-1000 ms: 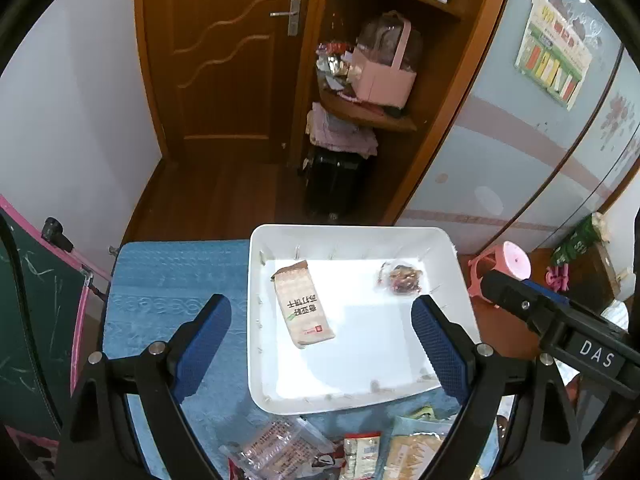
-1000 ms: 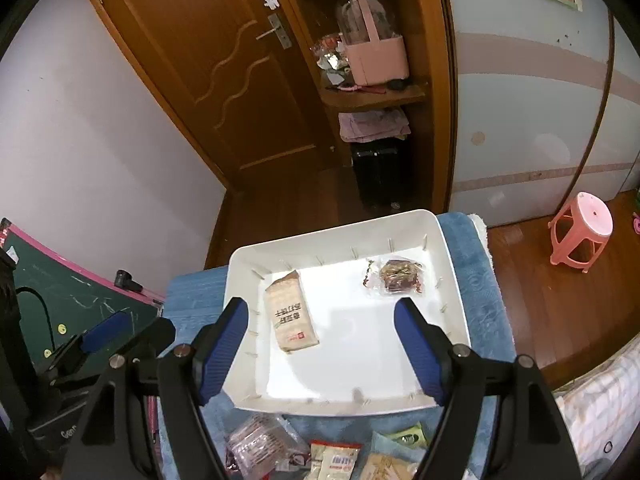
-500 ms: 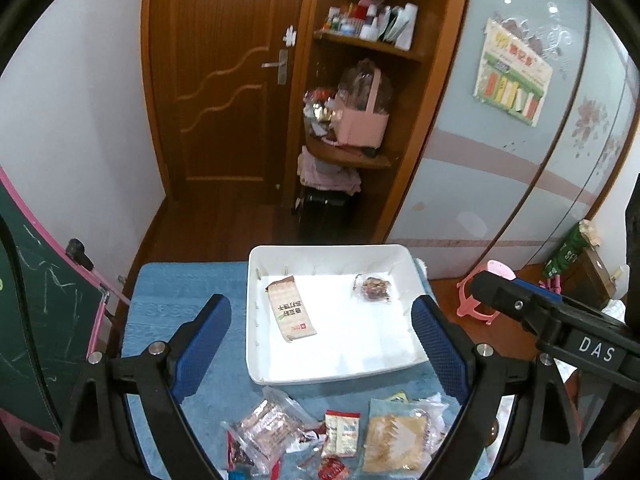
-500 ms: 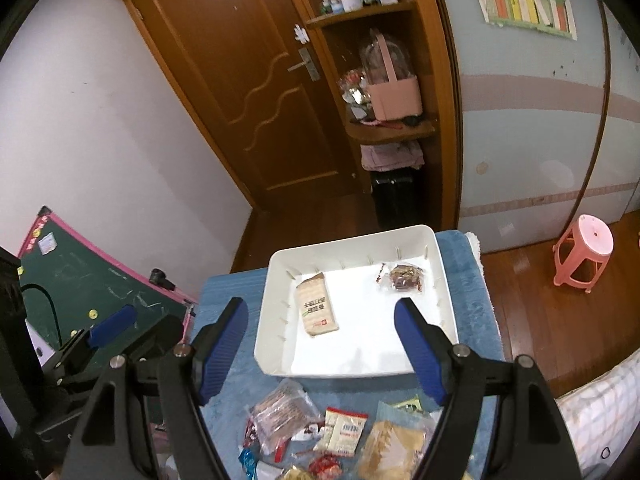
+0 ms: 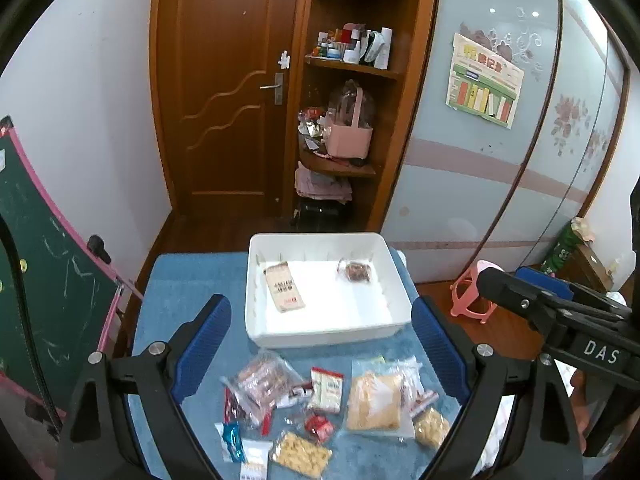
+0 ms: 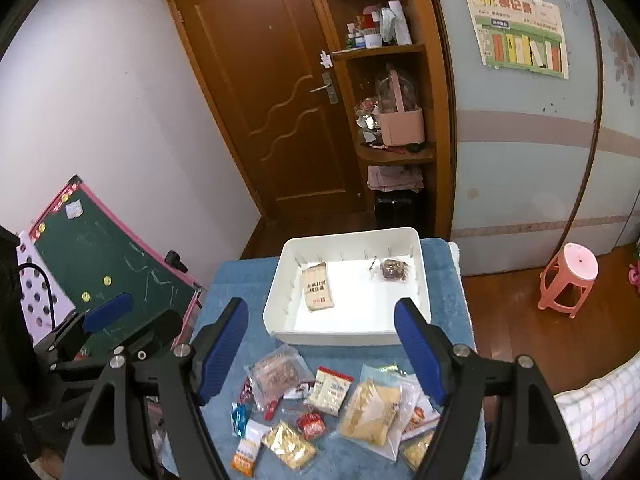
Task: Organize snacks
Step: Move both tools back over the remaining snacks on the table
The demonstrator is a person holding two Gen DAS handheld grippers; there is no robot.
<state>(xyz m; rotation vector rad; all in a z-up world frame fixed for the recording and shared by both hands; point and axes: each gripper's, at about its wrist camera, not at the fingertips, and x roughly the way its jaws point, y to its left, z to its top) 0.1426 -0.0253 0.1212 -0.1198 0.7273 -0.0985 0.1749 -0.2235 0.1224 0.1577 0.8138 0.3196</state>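
We hold the left gripper (image 5: 320, 348) and the right gripper (image 6: 320, 354) above a blue cloth-covered table (image 5: 188, 280), both with jaws spread and empty. The white rectangular plastic tray (image 5: 328, 330) holds a brown paper snack packet (image 5: 283, 292) at its left and a small clear wrapped dark snack (image 5: 356, 271) at its right. Loose snack packets (image 5: 328, 408) lie just before the tray.
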